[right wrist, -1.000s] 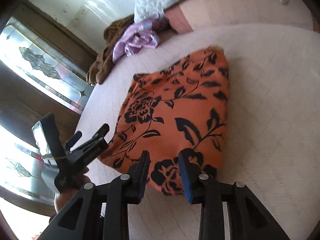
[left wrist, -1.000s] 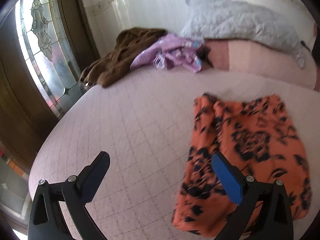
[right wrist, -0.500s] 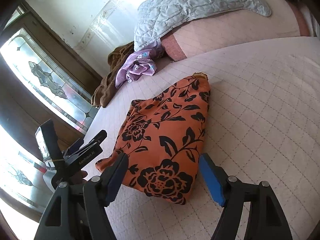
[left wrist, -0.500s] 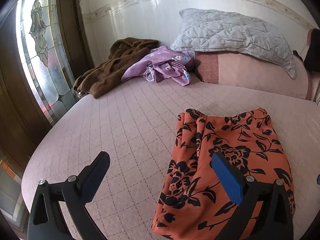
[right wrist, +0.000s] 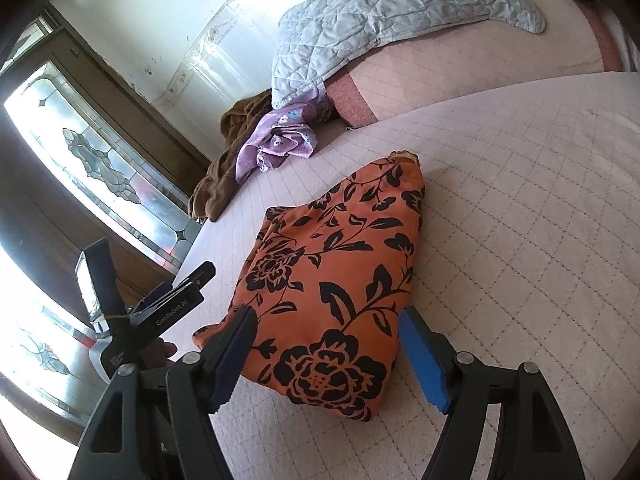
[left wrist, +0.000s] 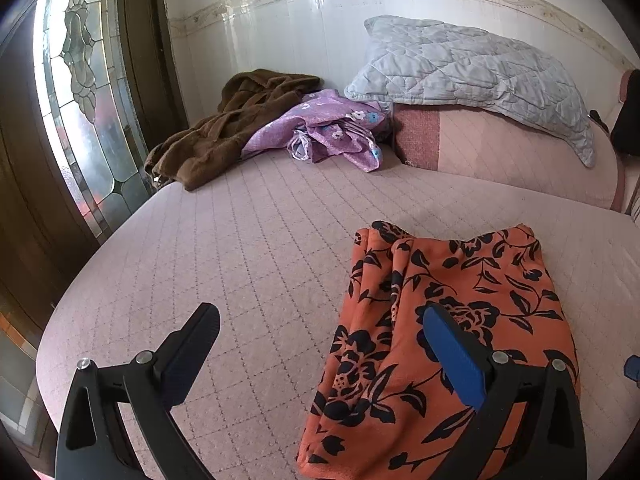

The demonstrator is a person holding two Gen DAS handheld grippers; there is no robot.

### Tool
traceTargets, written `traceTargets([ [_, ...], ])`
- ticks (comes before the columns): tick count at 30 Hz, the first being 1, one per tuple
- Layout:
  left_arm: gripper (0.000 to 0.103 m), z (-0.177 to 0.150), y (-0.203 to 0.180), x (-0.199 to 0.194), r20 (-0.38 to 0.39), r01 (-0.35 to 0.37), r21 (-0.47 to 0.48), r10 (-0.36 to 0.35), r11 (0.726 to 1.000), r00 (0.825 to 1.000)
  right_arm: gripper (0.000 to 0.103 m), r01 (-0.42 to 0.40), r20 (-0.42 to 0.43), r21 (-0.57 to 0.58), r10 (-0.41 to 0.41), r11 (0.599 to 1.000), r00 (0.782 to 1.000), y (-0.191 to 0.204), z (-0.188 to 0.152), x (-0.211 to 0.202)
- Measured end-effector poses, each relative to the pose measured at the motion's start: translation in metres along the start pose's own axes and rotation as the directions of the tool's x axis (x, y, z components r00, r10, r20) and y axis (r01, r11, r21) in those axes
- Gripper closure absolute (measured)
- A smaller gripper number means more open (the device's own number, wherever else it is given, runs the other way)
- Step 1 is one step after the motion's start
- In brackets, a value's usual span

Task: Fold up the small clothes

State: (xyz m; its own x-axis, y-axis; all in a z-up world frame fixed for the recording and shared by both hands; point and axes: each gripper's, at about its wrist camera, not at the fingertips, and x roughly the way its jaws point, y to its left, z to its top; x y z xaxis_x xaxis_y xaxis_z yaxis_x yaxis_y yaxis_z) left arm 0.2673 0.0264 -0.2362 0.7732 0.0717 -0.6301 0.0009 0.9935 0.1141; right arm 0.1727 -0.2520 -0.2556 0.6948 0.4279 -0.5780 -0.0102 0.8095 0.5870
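An orange garment with a black flower print (left wrist: 452, 320) (right wrist: 340, 288) lies folded into a rough rectangle on the pink quilted bed (left wrist: 256, 264). My left gripper (left wrist: 320, 314) is open above the bed, its right finger over the garment's left half, with nothing between the pads. In the right wrist view the left gripper (right wrist: 192, 284) shows at the garment's left side, with a hand behind it. My right gripper (right wrist: 327, 316) is open above the garment's near end, and its pads do not touch the cloth.
A purple flowered cloth (left wrist: 332, 132) and a brown garment (left wrist: 224, 132) lie heaped at the bed's far left corner. A grey quilted pillow (left wrist: 472, 68) rests on a pink bolster (left wrist: 512, 156) by the wall. A stained-glass door (left wrist: 80, 92) stands beside the bed's left edge.
My right gripper's jaws have gone from narrow at the garment's near edge to wide apart, and it has drawn back slightly. The left gripper has tilted up a little and stays open.
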Motion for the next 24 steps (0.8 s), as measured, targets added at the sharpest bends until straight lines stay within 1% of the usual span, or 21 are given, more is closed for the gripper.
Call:
traceTargets([
  [3, 0.001, 0.002, -0.001, 0.005, -0.027, 0.029, 0.0, -0.029, 1.0, 0.999, 0.027, -0.01, -0.013, 0.006, 0.01, 1.0, 1.0, -0.003, 0.003, 0.006],
  [5, 0.001, 0.003, -0.003, 0.013, -0.078, 0.1, -0.001, -0.1, 0.995, 0.992, 0.027, -0.025, -0.036, 0.024, 0.026, 0.999, 0.999, -0.009, 0.007, 0.013],
  [6, 0.001, 0.004, -0.004, 0.02, -0.126, 0.172, -0.006, -0.171, 0.985, 0.977, 0.027, -0.026, -0.042, 0.036, 0.027, 0.999, 0.999, -0.012, 0.009, 0.017],
  [7, 0.001, 0.005, -0.004, 0.026, -0.163, 0.226, -0.017, -0.226, 0.974, 0.96, 0.027, -0.029, -0.045, 0.05, 0.031, 0.998, 0.999, -0.016, 0.011, 0.02],
  [10, 0.001, 0.009, -0.002, 0.042, -0.229, 0.316, -0.062, -0.322, 0.947, 0.919, 0.027, -0.054, -0.065, 0.128, 0.063, 0.99, 0.996, -0.034, 0.018, 0.029],
  [11, 0.001, 0.011, 0.001, 0.049, -0.251, 0.355, -0.089, -0.366, 0.931, 0.896, 0.027, -0.058, -0.07, 0.148, 0.069, 0.987, 0.995, -0.039, 0.019, 0.031],
  [12, 0.001, 0.012, 0.004, 0.053, -0.263, 0.376, -0.111, -0.392, 0.92, 0.881, 0.027, -0.067, -0.074, 0.166, 0.08, 0.984, 0.994, -0.044, 0.021, 0.033],
  [14, 0.001, 0.013, 0.005, 0.061, -0.299, 0.386, -0.128, -0.406, 0.914, 0.864, 0.027, -0.081, -0.087, 0.196, 0.099, 0.977, 0.991, -0.054, 0.027, 0.04],
  [15, 0.001, 0.013, 0.007, 0.068, -0.323, 0.399, -0.134, -0.421, 0.907, 0.848, 0.027, -0.085, -0.093, 0.208, 0.106, 0.974, 0.99, -0.058, 0.029, 0.044],
  [16, 0.001, 0.013, 0.009, 0.072, -0.335, 0.404, -0.144, -0.429, 0.903, 0.839, 0.027, -0.099, -0.105, 0.228, 0.125, 0.969, 0.987, -0.064, 0.032, 0.051],
  [17, 0.001, 0.012, 0.011, 0.076, -0.347, 0.399, -0.15, -0.426, 0.904, 0.835, 0.027, -0.106, -0.117, 0.245, 0.138, 0.964, 0.983, -0.068, 0.034, 0.057],
  [18, 0.002, 0.011, 0.013, 0.081, -0.359, 0.382, -0.151, -0.41, 0.912, 0.838, 0.027, -0.107, -0.13, 0.258, 0.144, 0.96, 0.981, -0.071, 0.035, 0.063],
  [19, 0.002, 0.009, 0.015, 0.086, -0.371, 0.366, -0.152, -0.396, 0.918, 0.84, 0.027, -0.098, -0.149, 0.265, 0.142, 0.959, 0.979, -0.073, 0.036, 0.07],
  [20, 0.002, 0.007, 0.017, 0.09, -0.384, 0.361, -0.152, -0.391, 0.92, 0.836, 0.027, -0.087, -0.173, 0.269, 0.137, 0.959, 0.975, -0.075, 0.037, 0.079],
  [21, 0.005, 0.005, 0.017, 0.094, -0.398, 0.368, -0.158, -0.4, 0.916, 0.826, 0.027, -0.09, -0.189, 0.276, 0.145, 0.957, 0.971, -0.077, 0.038, 0.086],
  [22, 0.008, 0.002, 0.015, 0.099, -0.412, 0.39, -0.169, -0.424, 0.905, 0.806, 0.027, -0.1, -0.201, 0.291, 0.163, 0.951, 0.966, -0.079, 0.038, 0.095],
  [23, 0.016, -0.002, 0.012, 0.104, -0.434, 0.418, -0.188, -0.457, 0.889, 0.777, 0.027, -0.108, -0.208, 0.303, 0.177, 0.947, 0.962, -0.08, 0.038, 0.102],
  [24, 0.026, -0.005, 0.011, 0.107, -0.45, 0.429, -0.205, -0.474, 0.88, 0.757, 0.027, -0.12, -0.221, 0.319, 0.197, 0.94, 0.955, -0.081, 0.037, 0.111],
])
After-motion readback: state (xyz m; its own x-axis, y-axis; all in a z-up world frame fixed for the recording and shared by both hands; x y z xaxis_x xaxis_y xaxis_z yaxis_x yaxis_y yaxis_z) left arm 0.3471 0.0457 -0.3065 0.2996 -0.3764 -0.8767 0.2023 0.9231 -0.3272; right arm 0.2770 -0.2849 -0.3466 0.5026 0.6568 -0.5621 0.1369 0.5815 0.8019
